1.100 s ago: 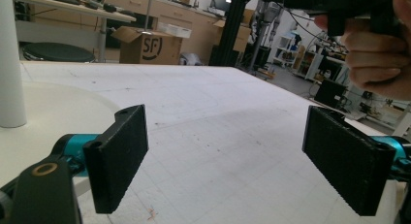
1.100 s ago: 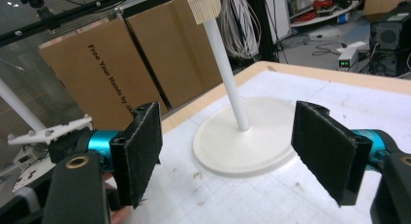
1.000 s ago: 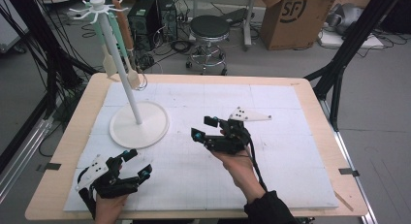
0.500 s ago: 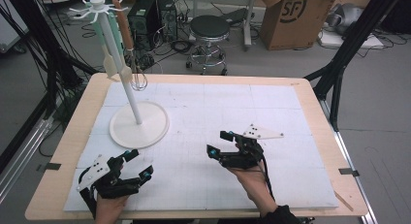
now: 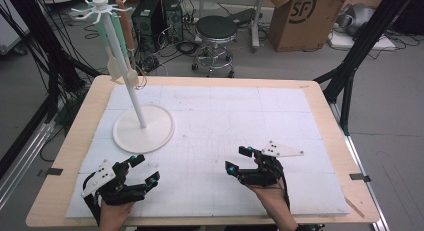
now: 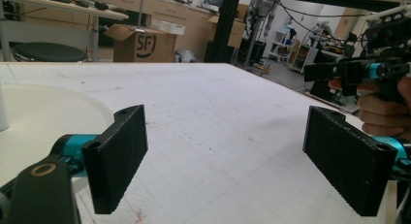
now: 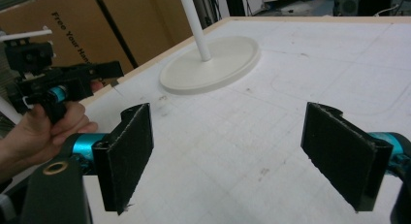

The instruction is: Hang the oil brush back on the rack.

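The high view looks down and forward from above the near edge of the table [image 5: 320,98], stand [image 5: 142,133] far left. The left gripper view sits low, close over the table, facing across it right of the stand's base. The right gripper view sits equally low, facing that stand; all three share its base.

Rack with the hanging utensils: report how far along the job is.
Done, by the look of it: three utensils hang from the white rack. In hand: nothing; the left tool and right tool both stand open and empty, low over the white mat. Left: no further utensil lies on the mat.
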